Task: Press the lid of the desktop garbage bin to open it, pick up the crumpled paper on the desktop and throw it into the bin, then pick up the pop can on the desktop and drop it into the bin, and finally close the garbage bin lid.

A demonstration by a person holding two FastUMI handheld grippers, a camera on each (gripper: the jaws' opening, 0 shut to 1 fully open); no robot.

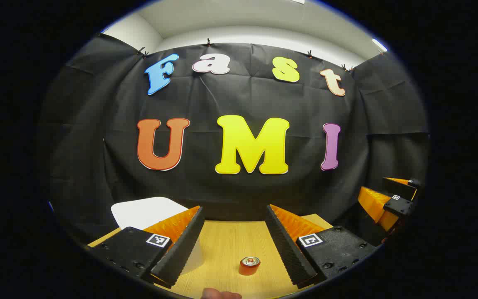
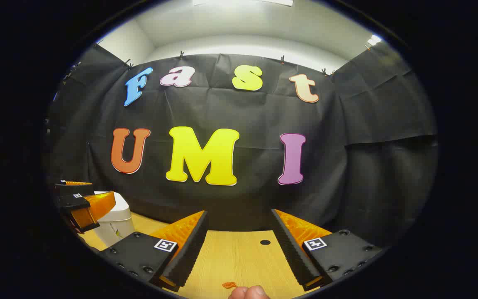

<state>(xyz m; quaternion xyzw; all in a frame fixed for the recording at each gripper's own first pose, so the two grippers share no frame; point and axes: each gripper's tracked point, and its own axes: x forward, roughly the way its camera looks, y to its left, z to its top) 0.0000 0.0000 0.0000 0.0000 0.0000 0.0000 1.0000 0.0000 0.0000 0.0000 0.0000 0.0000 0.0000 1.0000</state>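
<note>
The left gripper [image 1: 232,245] has its fingers wide apart and empty, held above the table [image 1: 226,245]. The pop can [image 1: 249,265] stands upright on the wood between and just below them. It is probably light, thin-walled and smooth, so a gentle squeeze across its round side, mid-height, seems safest. Beyond the left finger sits the white garbage bin [image 1: 147,211], lid apparently down. The right gripper [image 2: 239,249] also has its fingers spread, holding nothing. I cannot make out the crumpled paper.
</note>
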